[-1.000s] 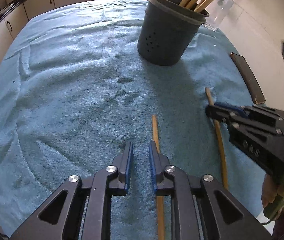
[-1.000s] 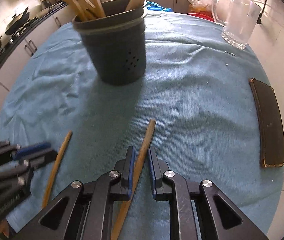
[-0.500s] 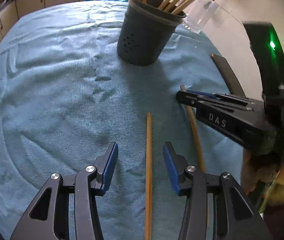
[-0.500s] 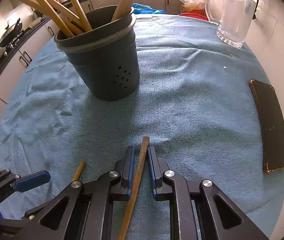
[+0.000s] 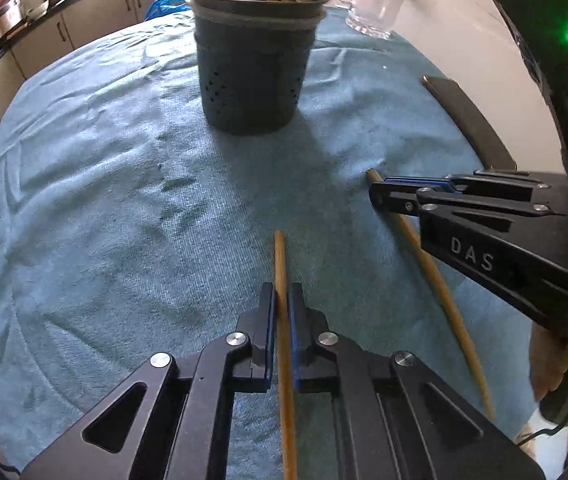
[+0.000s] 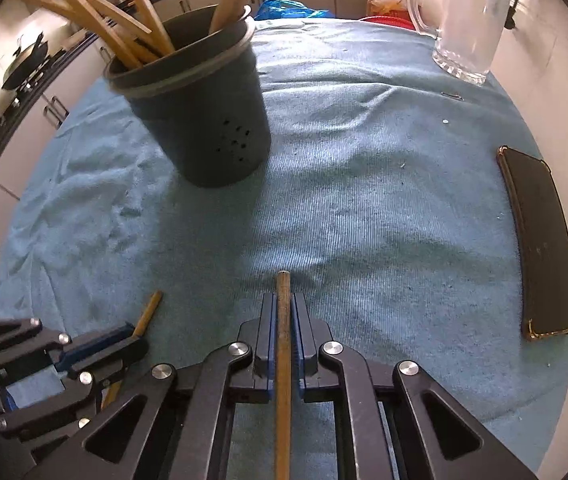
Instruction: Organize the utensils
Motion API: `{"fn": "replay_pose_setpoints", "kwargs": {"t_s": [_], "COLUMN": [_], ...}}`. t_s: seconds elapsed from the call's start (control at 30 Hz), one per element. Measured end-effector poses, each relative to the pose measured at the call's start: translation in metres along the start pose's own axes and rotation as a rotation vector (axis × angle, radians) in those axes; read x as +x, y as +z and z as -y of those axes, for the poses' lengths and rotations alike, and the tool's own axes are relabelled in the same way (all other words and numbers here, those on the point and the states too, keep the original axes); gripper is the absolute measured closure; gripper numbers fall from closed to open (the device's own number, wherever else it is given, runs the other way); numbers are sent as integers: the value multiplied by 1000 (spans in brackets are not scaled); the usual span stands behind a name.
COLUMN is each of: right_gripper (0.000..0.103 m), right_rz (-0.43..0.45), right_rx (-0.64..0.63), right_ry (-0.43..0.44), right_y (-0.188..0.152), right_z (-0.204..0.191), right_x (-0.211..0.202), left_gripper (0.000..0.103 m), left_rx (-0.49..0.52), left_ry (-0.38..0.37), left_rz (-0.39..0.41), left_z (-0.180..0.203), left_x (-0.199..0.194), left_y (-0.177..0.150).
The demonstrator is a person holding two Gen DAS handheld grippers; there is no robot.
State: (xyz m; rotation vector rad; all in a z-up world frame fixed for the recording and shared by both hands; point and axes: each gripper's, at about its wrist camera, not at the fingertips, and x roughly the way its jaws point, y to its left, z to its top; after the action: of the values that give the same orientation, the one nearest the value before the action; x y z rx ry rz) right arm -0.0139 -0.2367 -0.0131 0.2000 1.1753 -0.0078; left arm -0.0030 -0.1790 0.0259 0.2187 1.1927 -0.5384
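Right wrist view alone shows the whole phone (image 6: 540, 246) and glass mug (image 6: 468, 20). Both tongs pinch wooden sticks lying on the teal-clothed table (image 5: 84, 200): the left tongs (image 5: 281, 320), just closed, one stick (image 5: 284, 360); the right tongs (image 6: 283, 332) another (image 6: 283, 360). Beyond stands the dark utensil holder (image 5: 252, 76), then kitchen cabinets (image 5: 96, 8).

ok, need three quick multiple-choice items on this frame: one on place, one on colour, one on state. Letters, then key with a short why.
1. Where is the dark phone?
A. inside the holder
B. flat on the towel's right side
C. under the mug

2. What colour is the towel?
A. red
B. white
C. blue-green

3. What is the left gripper doing?
A. clamped on a wooden stick
B. wide open
C. holding the mug

Key: B, it lies flat right of the utensil holder; C, teal cloth covers the table; A, pads press the stick, having just closed.
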Motion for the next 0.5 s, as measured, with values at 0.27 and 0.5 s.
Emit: {"fn": "replay_pose_setpoints", "kwargs": {"t_s": [0.27, 0.5], "right_gripper": [96, 96], "right_rz": [68, 255], "right_rx": [64, 47], "right_ry": [31, 52], "right_y": [-3, -17], "right_z": [7, 2], "right_x": [-18, -89], "left_gripper": [97, 97], "left_rx": [-21, -28], "left_ry": [11, 32], "left_rz": [151, 320], "left_z": [-6, -9], "left_x": [-58, -124], "left_y": [-10, -18]}}
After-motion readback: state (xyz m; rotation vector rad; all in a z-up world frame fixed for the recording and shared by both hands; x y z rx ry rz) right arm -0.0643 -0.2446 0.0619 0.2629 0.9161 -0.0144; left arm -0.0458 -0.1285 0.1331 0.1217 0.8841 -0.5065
